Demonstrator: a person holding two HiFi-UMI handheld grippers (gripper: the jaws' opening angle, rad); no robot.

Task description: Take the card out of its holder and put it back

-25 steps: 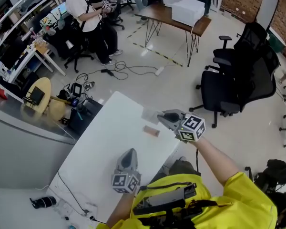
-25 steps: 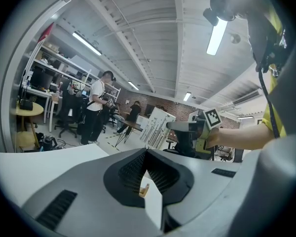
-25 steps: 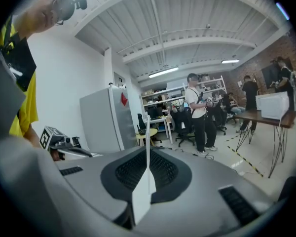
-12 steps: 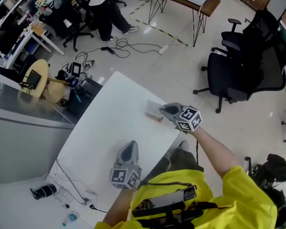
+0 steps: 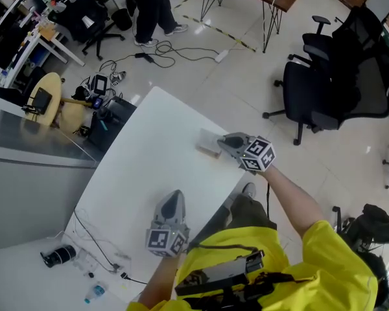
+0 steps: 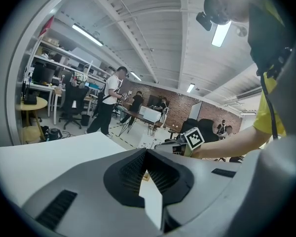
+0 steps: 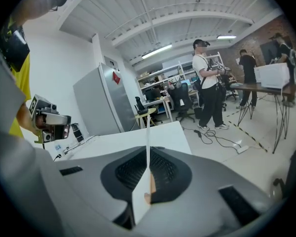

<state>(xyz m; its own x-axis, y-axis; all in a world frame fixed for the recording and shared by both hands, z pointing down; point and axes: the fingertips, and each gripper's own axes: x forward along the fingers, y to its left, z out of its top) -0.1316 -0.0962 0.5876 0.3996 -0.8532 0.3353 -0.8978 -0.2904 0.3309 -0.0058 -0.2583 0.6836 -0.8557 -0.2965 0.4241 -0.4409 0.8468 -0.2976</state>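
In the head view, the white table [image 5: 149, 161] runs diagonally through the middle of the frame. Our right gripper [image 5: 222, 140] reaches to the table's far edge, right of centre, where the card [image 5: 207, 138] stands just above the small wooden holder [image 5: 212, 153]. Our left gripper [image 5: 174, 198] rests lower down, near the bottom centre, well apart from both.

In the left gripper view, the jaws are pressed together with nothing between them. The other gripper and its marker cube show right of centre, beyond the table edge.

In the right gripper view, the jaws are clenched on the card, which rises edge-on as a thin white line through the middle of the frame. A tan sliver of the holder shows just below it. We cannot tell whether the card's lower edge is in the slot.

We judge this to be the return step. The next move calls for lining the card's edge up with the slot and lowering it straight, since the light holder could tip or slide.
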